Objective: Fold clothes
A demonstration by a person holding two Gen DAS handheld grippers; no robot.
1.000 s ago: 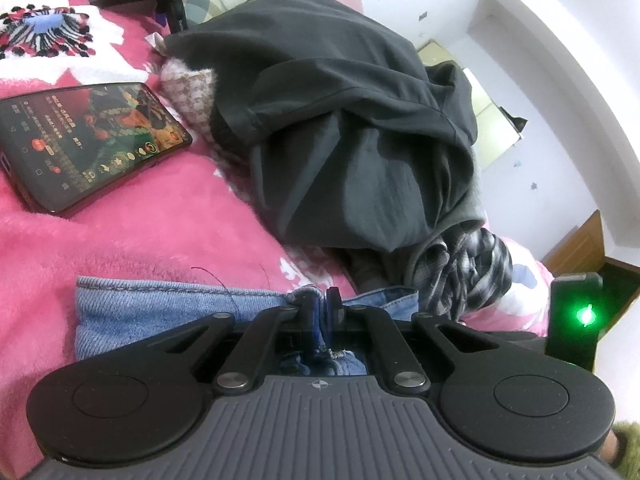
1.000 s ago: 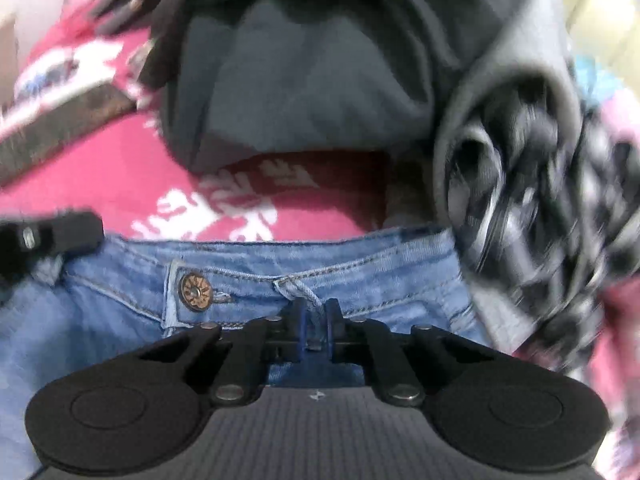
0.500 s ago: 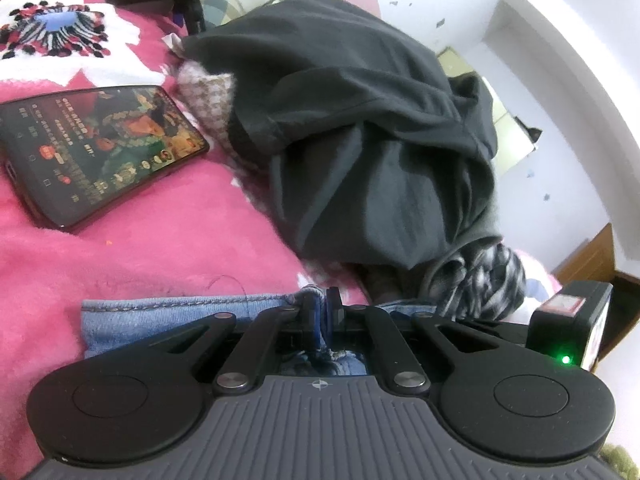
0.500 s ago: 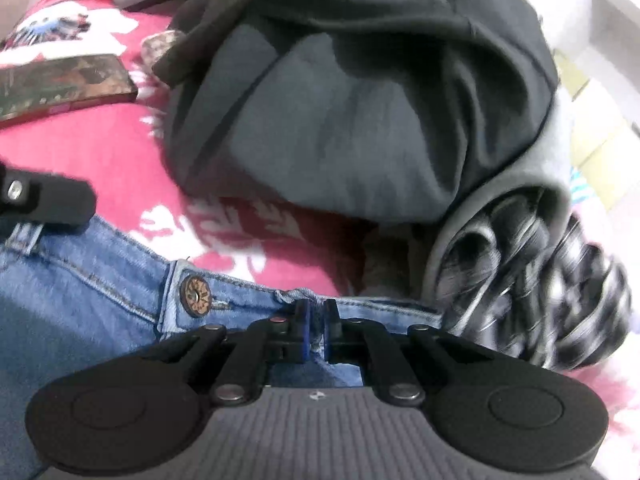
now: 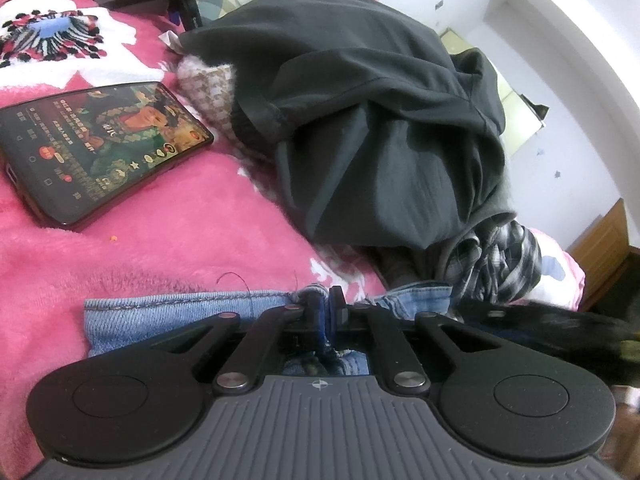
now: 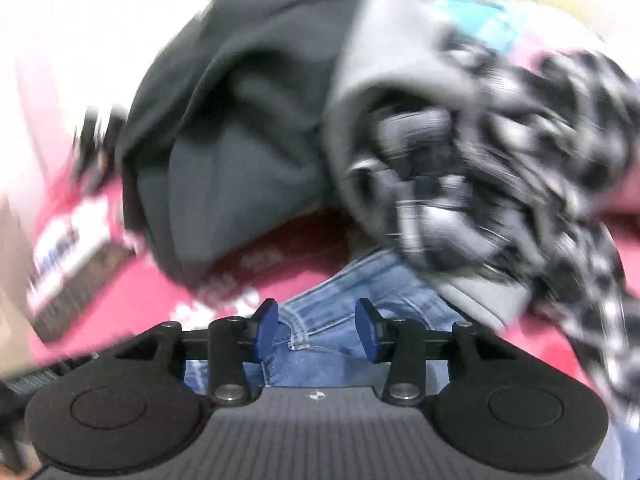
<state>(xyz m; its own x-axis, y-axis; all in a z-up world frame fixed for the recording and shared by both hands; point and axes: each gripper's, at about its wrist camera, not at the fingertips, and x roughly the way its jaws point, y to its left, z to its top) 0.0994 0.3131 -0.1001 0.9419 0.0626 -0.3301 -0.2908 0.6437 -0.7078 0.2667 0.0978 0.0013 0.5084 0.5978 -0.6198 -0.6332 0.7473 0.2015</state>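
A: Item, left gripper: jaws narrow, pinched on the jeans at the waistband edge, as a second ago. Denim runs out to its left and passes under the tool.

B: Item, right gripper: changed. Half a second ago it was clamped on the waistband; now the blue pads stand wide with nothing between them. Jeans lie just ahead of and beneath it. View is smeared, so the tool is swinging.

A: Beyond both tools: dark pile with a plaid shirt at its right end, unfolded. Phone ahead-left of the left tool, on the pink blanket.

B: Reading: one end of the waistband has been let go while the other is held. Judged either a placement finished on that side or a regrip; the frames don't settle which.
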